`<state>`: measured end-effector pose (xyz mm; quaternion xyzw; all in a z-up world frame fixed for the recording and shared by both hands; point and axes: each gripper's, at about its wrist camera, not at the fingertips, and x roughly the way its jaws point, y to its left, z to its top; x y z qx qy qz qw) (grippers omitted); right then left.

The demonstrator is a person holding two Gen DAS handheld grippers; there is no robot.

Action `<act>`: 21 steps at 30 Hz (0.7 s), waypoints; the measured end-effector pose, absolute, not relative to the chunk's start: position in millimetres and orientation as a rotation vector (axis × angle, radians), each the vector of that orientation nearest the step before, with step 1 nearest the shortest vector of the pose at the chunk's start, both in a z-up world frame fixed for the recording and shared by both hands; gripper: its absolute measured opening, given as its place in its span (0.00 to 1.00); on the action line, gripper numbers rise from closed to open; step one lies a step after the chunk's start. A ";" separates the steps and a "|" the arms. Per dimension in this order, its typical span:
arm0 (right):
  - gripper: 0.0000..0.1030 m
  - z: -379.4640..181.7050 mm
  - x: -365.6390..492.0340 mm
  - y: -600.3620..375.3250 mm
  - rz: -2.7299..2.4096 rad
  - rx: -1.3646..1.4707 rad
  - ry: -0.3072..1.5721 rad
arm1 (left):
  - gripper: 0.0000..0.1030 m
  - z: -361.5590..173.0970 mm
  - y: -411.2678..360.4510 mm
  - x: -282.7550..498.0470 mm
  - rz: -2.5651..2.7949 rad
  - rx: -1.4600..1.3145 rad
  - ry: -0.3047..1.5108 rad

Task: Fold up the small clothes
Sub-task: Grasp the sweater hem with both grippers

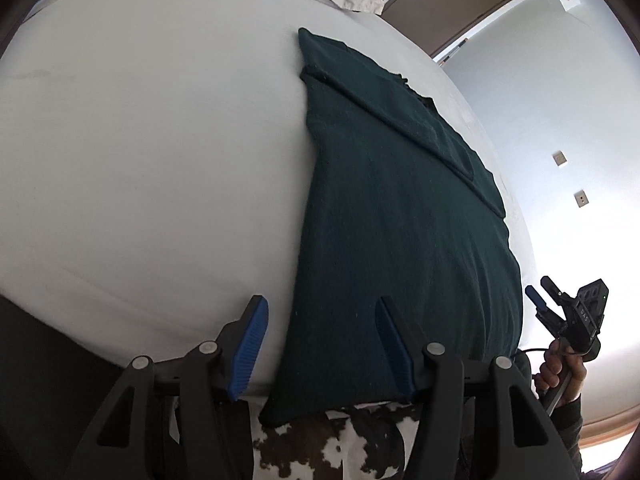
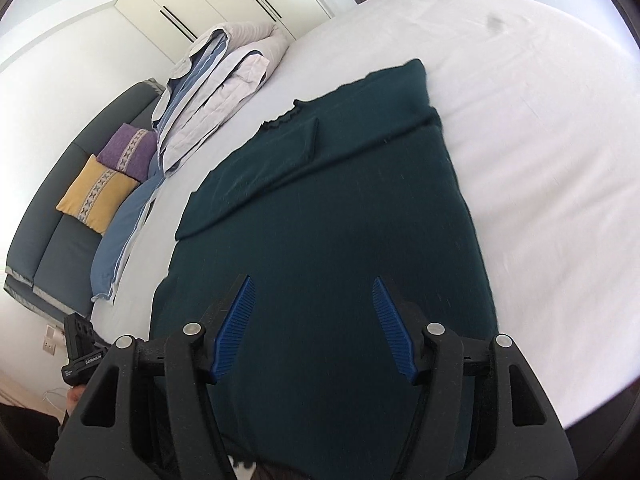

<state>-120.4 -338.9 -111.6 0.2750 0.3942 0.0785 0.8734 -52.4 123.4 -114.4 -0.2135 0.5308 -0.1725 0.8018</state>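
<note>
A dark green knit garment lies flat on the white bed, its sleeves folded in across the body. My left gripper hovers open above the garment's near left edge, nothing between its blue pads. The right wrist view shows the same garment spread below my right gripper, which is open over its near end and empty. The right gripper also appears at the far right of the left wrist view, held by a hand.
A folded pale quilt lies at the head of the bed. A dark sofa with a yellow cushion and a purple cushion stands beside the bed. A cow-print surface shows below the bed's near edge.
</note>
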 end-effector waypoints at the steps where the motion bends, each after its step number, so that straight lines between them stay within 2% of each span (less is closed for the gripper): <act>1: 0.56 -113.4 -128.5 -340.5 0.166 0.574 0.829 | 0.57 -116.0 120.4 -54.2 -0.377 -0.444 1.149; 5: 0.51 -118.4 -152.7 -347.5 0.167 0.576 0.849 | 0.56 -120.3 111.9 -60.3 -0.397 -0.414 1.182; 12: 0.51 -124.8 -178.3 -361.2 0.169 0.580 0.877 | 0.51 -126.7 108.9 -72.3 -0.411 -0.400 1.229; 13: 0.51 -125.7 -181.4 -362.8 0.168 0.580 0.881 | 0.50 -129.0 109.2 -74.8 -0.410 -0.407 1.233; 15: 0.51 -127.0 -183.3 -366.2 0.168 0.580 0.890 | 0.40 -134.9 109.6 -76.8 -0.399 -0.405 1.251; 17: 0.51 -126.3 -184.2 -367.9 0.161 0.572 0.905 | 0.34 -139.4 110.2 -77.2 -0.385 -0.399 1.278; 21: 0.51 -123.3 -191.6 -373.8 0.121 0.539 0.945 | 0.34 -140.2 112.1 -78.3 -0.385 -0.415 1.273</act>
